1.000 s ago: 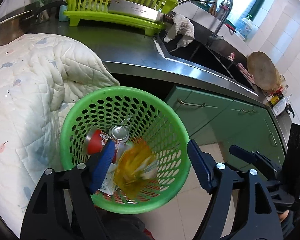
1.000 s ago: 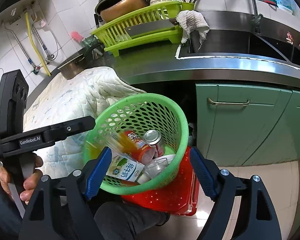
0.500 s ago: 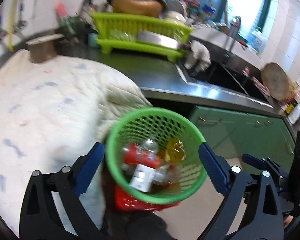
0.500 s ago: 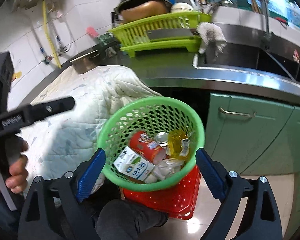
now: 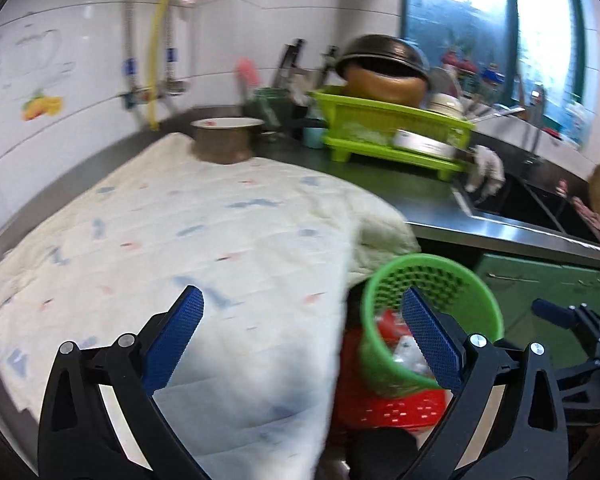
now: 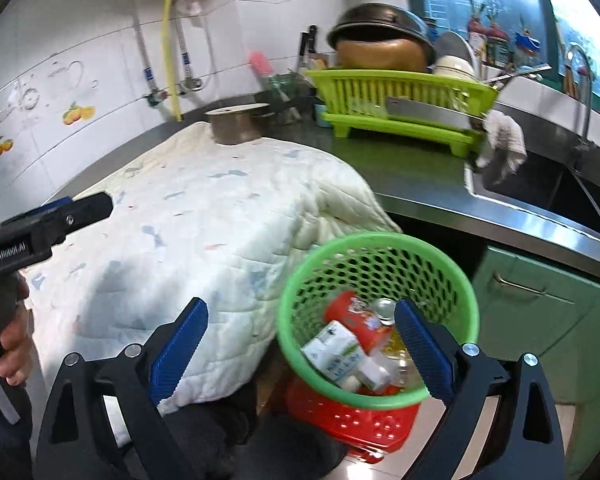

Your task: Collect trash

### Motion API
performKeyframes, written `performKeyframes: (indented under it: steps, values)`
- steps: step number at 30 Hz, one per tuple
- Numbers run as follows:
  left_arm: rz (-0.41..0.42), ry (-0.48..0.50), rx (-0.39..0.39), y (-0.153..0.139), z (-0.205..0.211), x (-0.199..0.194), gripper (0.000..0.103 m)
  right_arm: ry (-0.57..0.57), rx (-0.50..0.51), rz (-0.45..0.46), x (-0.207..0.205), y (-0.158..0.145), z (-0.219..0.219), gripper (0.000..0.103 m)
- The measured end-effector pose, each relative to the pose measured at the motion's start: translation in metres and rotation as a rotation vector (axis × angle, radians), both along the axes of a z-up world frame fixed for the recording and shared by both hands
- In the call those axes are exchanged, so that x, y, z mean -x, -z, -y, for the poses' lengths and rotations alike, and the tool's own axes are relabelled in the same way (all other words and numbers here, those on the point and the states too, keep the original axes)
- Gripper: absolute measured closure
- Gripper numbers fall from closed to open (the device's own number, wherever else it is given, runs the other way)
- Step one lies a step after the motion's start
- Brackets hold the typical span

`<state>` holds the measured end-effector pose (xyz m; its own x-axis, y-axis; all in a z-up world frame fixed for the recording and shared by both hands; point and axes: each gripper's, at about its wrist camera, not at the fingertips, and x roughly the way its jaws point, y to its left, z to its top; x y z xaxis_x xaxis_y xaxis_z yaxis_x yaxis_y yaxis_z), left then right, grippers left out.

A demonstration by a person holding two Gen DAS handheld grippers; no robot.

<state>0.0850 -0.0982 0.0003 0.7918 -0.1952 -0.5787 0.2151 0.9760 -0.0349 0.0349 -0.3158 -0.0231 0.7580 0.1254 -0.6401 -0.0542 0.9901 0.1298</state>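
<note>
Trash sat gathered in one green basket [image 6: 378,264] below the counter's steel edge [image 6: 500,216], resting on one red crate [image 6: 348,416]: one red can [image 6: 356,316], one white carton [image 6: 332,350] and a few clear scraps too jumbled to count. One quilted cloth [image 6: 204,232] draped over the counter's near edge just beside the basket, its flat top bare. The left gripper [image 5: 304,344] stood wide with nothing between its pads. The right gripper's [image 6: 300,354] jaws were opening, empty. One dish rack [image 6: 400,100] stood beside the sink [image 6: 540,184].
</note>
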Motion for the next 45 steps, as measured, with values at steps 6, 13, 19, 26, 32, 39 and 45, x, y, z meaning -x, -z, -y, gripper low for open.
performKeyframes:
  steps: [6,13,19,26,32,39,45]
  values:
    - [0.031,-0.118,-0.020,-0.005,-0.051,0.019,0.005,-0.045,-0.002,0.010,-0.011,-0.009,-0.035,0.011]
    - [0.040,-0.215,-0.010,-0.003,-0.101,0.040,0.005,-0.050,-0.010,0.028,-0.016,-0.018,-0.061,0.011]
    - [0.029,-0.238,-0.001,0.005,-0.114,0.047,0.005,-0.056,-0.031,0.025,-0.012,-0.020,-0.071,0.011]
    - [0.038,-0.221,0.001,0.009,-0.113,0.053,0.005,-0.053,-0.011,0.044,-0.007,-0.025,-0.076,0.010]
    - [0.060,-0.215,0.013,0.004,-0.114,0.059,0.005,-0.051,-0.012,0.044,-0.005,-0.026,-0.077,0.010]
    - [0.064,-0.203,0.014,0.004,-0.111,0.063,0.005,-0.057,-0.007,0.051,-0.003,-0.028,-0.080,0.010]
    - [0.073,-0.200,0.018,0.002,-0.110,0.066,0.005,-0.056,-0.009,0.060,0.000,-0.031,-0.081,0.010]
